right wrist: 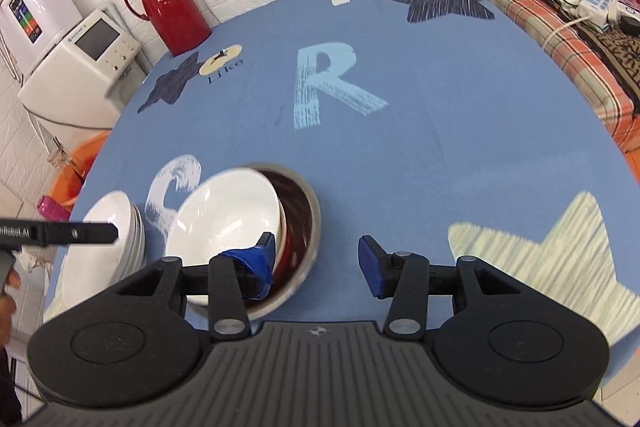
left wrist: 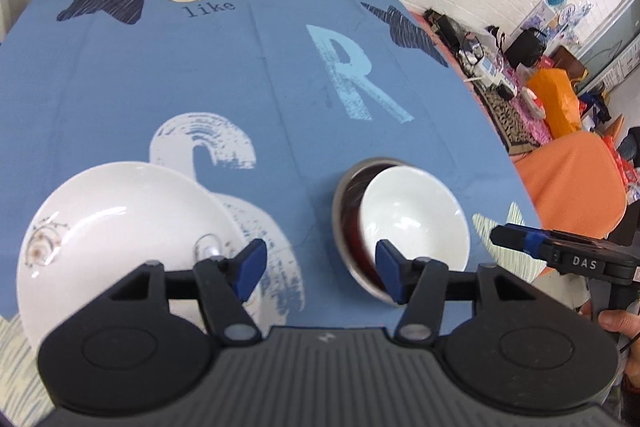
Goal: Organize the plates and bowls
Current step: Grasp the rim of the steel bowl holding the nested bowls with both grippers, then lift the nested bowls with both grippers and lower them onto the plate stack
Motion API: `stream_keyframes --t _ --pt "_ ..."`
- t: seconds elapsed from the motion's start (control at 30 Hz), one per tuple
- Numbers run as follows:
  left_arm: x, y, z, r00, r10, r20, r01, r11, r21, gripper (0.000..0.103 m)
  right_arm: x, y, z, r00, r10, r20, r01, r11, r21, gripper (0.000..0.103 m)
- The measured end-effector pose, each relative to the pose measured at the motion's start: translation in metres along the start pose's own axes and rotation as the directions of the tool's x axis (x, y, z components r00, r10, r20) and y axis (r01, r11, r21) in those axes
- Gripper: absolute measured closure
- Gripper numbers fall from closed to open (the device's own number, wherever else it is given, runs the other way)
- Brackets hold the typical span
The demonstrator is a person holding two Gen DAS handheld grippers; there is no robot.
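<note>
**Bowl Nesting in Progress: Both Grippers Free**

The white bowl [right wrist: 224, 215] is sitting tilted inside the steel bowl [right wrist: 304, 227], leaning toward its 9 o'clock wall. The plates [left wrist: 120, 223] are resting stacked on the tablecloth [left wrist: 280, 67], at 9 o'clock of the bowls.

The left gripper [left wrist: 320, 269] is hovering with jaws spread, holding nothing. The right gripper [right wrist: 316, 263] is likewise gaping and empty, its left finger just over the white bowl's rim.

Handling: the ceramic looks glazed, rigid, slippery and breakable; the steel bowl is probably light and prone to sliding. Pinch each piece across its rim.
</note>
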State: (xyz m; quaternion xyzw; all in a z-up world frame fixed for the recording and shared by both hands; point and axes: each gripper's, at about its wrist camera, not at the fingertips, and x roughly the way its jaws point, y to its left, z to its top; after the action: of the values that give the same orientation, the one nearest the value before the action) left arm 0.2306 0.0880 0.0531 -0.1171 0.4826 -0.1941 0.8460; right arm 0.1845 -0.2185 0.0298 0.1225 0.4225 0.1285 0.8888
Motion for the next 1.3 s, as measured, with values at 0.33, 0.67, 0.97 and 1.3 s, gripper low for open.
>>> stream_keyframes --t 0.33,0.67,0.97,1.3 --pt "0.040 -0.001 0.013 0.994 -0.003 -0.108 0.008 0.999 0.047 0.045 0.018 -0.013 -0.004 0.995 0.043 -0.084 -0.037 0.996 0.081 0.070" --pt "0.070 -0.005 0.025 0.991 0.048 -0.128 -0.040 0.997 0.067 0.044 0.036 -0.019 0.003 0.990 0.034 -0.138 -0.024 0.997 0.070 0.068" --pt "0.082 -0.013 0.021 0.988 0.099 -0.117 -0.086 0.990 0.112 0.042 0.047 -0.017 0.009 0.983 0.028 -0.179 -0.018 0.998 0.056 0.066" --pt "0.089 -0.016 0.034 0.979 0.115 -0.170 -0.089 0.984 0.153 0.042 0.069 -0.011 0.020 0.975 -0.026 -0.222 0.033 0.999 0.026 0.065"
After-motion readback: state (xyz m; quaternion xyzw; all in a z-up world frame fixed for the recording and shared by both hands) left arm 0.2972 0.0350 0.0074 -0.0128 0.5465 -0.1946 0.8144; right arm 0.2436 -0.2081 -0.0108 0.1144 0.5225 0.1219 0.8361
